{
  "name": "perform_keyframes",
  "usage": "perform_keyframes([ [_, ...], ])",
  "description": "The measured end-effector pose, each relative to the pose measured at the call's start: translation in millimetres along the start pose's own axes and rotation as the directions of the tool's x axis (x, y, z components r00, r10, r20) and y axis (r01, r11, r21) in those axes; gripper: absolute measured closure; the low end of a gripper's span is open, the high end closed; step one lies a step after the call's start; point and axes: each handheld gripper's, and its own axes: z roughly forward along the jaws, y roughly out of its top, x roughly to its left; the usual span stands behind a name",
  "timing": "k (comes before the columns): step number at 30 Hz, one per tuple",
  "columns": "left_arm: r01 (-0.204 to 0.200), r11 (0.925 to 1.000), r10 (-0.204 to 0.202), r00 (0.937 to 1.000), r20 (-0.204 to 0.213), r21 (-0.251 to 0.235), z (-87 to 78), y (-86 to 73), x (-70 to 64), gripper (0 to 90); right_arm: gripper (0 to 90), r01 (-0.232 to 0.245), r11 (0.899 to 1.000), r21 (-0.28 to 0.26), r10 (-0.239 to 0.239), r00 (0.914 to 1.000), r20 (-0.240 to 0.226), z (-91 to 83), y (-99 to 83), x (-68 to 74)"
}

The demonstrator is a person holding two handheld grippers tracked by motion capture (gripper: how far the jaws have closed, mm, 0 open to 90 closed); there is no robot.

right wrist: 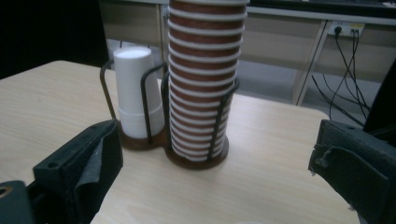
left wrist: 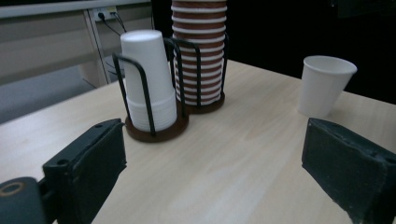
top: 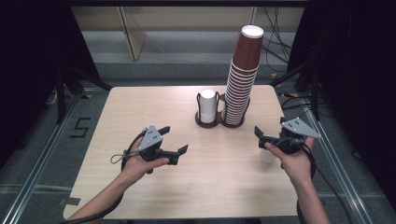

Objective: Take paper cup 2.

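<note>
A single white paper cup (left wrist: 326,85) stands upright on the wooden table (top: 154,105), mouth up and long axis vertical, near the table's right edge and just beneath the right gripper (top: 261,136). That gripper, held in a hand that comes in from the lower right, points toward the table's middle with its jaws spread wide and nothing between them. The left gripper (top: 173,140), gripped low over the left half of the table, aims right and slightly forward, its jaws also wide apart and empty. Behind them, a black wire cup holder (top: 219,122) keeps two inverted stacks side by side: short white foam cups (top: 208,106) and a tall, slightly leaning column of brown paper cups (top: 243,77).
</note>
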Motion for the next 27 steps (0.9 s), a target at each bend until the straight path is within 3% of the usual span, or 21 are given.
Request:
perform_keyframes([
  [2, -0.006, 1.0, 0.006, 1.0, 0.0, -0.006, 5.5, 5.8, 0.5, 5.7, 2.6, 0.004, 1.0, -0.005, -0.004, 0.9999, -0.012, 2.8, 6.0, 0.1],
  [3, -0.013, 0.9999, 0.013, 0.9999, 0.001, -0.006, 10.5, 12.0, 1.0, 5.6, 2.6, -0.005, 1.0, -0.008, 0.005, 0.9999, -0.014, 6.7, 15.7, 1.3],
  [4, -0.028, 0.9994, 0.028, 0.9996, 0.006, -0.02, 21.6, 23.8, 1.9, 5.6, 2.6, 0.017, 1.0, -0.015, -0.017, 0.9997, -0.019, 9.4, 21.5, -0.5],
  [6, -0.03, 0.9991, 0.031, 0.9995, 0.009, -0.028, 26.0, 28.1, 2.0, 5.5, 2.6, 0.0, 1.0, -0.014, -0.001, 0.9997, -0.025, 11.7, 26.9, 0.5],
  [7, -0.027, 0.9986, 0.028, 0.9995, 0.013, -0.045, 38.6, 41.7, 2.3, 5.4, 2.8, 0.007, 1.0, -0.023, -0.008, 0.9996, -0.028, 16.2, 37.4, -0.1],
  [10, -0.027, 0.998, 0.027, 0.9995, 0.015, -0.057, 49.8, 53.9, 2.6, 5.3, 2.9, 0.017, 0.999, -0.043, -0.019, 0.9992, -0.035, 21.6, 49.9, -1.7],
  [11, -0.04, 0.997, 0.041, 0.9991, 0.013, -0.066, 59.9, 65.2, 2.6, 4.9, 2.9, 0.006, 0.999, -0.046, -0.008, 0.9989, -0.047, 27.0, 64.5, -1.8],
  [13, -0.048, 0.9958, 0.05, 0.9986, 0.015, -0.078, 67.5, 73.9, 3.3, 4.6, 3.0, 0.002, 0.999, -0.051, -0.004, 0.9985, -0.055, 29.4, 69.4, -2.2],
  [15, -0.036, 0.9951, 0.039, 0.999, 0.024, -0.092, 87.9, 93.0, 4.1, 4.5, 3.2, -0.019, 0.997, -0.069, 0.014, 0.997, -0.076, 38.9, 92.2, -3.7],
  [16, -0.036, 0.9951, 0.039, 0.999, 0.024, -0.092, 87.9, 93.0, 4.1, 4.5, 3.2, -0.019, 0.997, -0.069, 0.014, 0.997, -0.076, 38.9, 92.2, -3.7],
  [17, -0.042, 0.9951, 0.045, 0.9985, 0.031, -0.089, 95.7, 98.4, 3.6, 4.5, 3.8, -0.031, 0.996, -0.083, 0.023, 0.9953, -0.094, 46.6, 107.2, -4.8],
  [22, -0.049, 0.9972, 0.053, 0.9965, 0.065, -0.056, 144.6, 125.2, 0.9, 4.5, 4.5, -0.04, 0.995, -0.086, 0.029, 0.9926, -0.118, 66.9, 142.6, -4.6],
  [27, -0.061, 0.9973, 0.062, 0.9973, 0.039, -0.04, 180.0, 143.8, 6.0, 4.7, 5.5, -0.04, 0.998, -0.056, 0.032, 0.991, -0.13, 92.2, 169.3, -7.0],
])
